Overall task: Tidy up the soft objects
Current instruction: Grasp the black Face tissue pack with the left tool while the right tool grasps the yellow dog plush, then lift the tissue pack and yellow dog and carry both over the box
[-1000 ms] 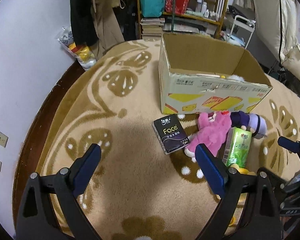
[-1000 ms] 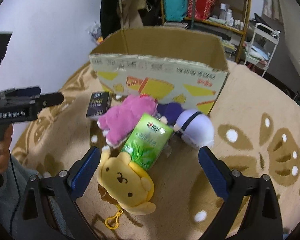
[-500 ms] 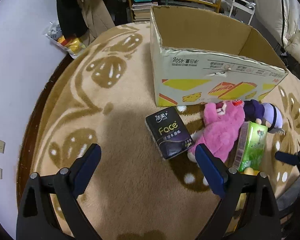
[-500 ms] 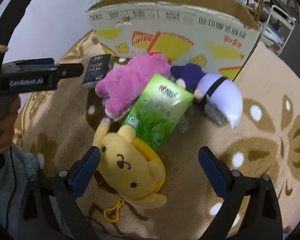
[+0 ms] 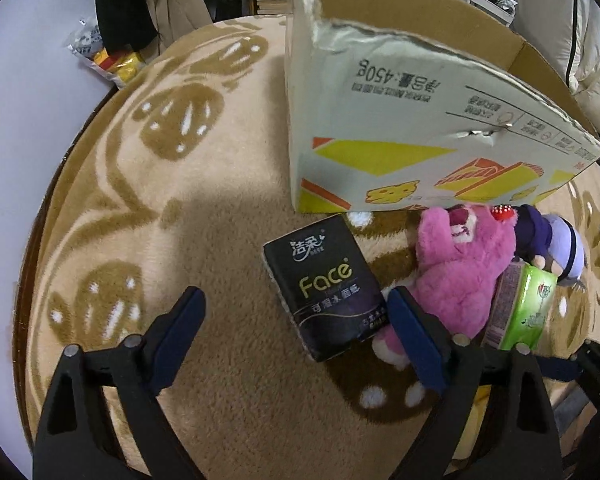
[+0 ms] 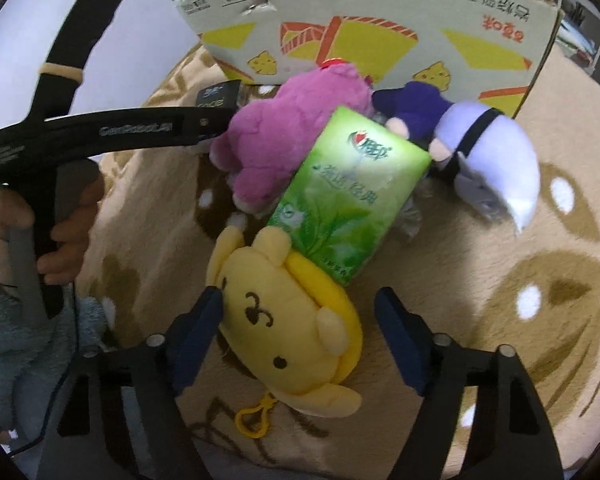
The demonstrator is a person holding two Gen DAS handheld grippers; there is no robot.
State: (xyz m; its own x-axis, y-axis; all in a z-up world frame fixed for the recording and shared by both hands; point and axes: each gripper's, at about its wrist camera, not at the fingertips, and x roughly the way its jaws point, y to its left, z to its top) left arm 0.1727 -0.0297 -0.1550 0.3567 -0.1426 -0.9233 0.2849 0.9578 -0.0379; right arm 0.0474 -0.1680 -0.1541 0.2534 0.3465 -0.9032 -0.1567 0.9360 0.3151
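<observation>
A black "Face" tissue pack (image 5: 326, 288) lies on the carpet just ahead of my open left gripper (image 5: 296, 322), nearer its right finger. Beside it lie a pink plush bear (image 5: 460, 268), a purple doll (image 5: 556, 240) and a green tissue pack (image 5: 528, 308). In the right wrist view my open right gripper (image 6: 300, 320) straddles a yellow plush dog (image 6: 288, 320), its left finger touching the head. The green pack (image 6: 348, 196) rests on the dog and the pink bear (image 6: 292, 140); the purple doll (image 6: 476, 148) lies to the right.
An open cardboard box (image 5: 420, 120) stands on the patterned carpet (image 5: 180, 200) right behind the toys; it also shows in the right wrist view (image 6: 360, 8). The left hand and its gripper body (image 6: 60, 140) sit at left. Shelves and clothes stand beyond.
Both grippers have moved forward and down toward the pile. The left one has closed in on the black pack; the right one now has the yellow dog between its fingers.
</observation>
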